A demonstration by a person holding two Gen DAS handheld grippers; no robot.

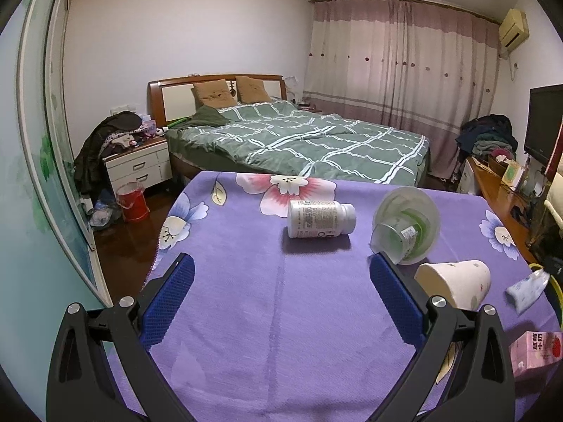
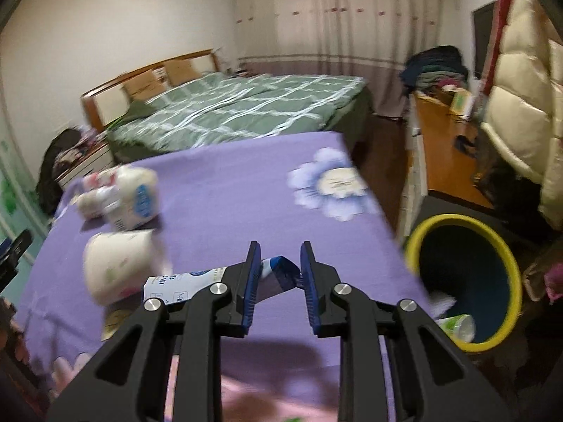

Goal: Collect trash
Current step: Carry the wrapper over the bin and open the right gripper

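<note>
The right gripper [image 2: 279, 267] is clamped on a blue-and-white wrapper [image 2: 197, 281], a flattened packet pinched at one folded end between the blue pads, the rest trailing out to the left above the purple floral cloth [image 2: 228, 193]. The wrapper appears light, thin and limp; judged likely to flop or slip if held by an edge, so a bite across the folded, thicker part looks soundest. The yellow-rimmed bin [image 2: 464, 281] stands just beside the table's right edge, already holding some litter. The left gripper [image 1: 281, 281] is spread wide with nothing between the jaws, low over the cloth. Ahead of it lie a white pill bottle [image 1: 320, 218] on its side, a clear plastic cup [image 1: 406, 225] tipped over, a paper cup [image 1: 454, 281] also on its side, and a pink carton [image 1: 535, 351] at the right edge. All seem light and rigid enough to grip across the body. The room is a bedroom: green checked bed [image 1: 299, 133], curtains [image 1: 404, 59], cluttered side furniture.
</note>
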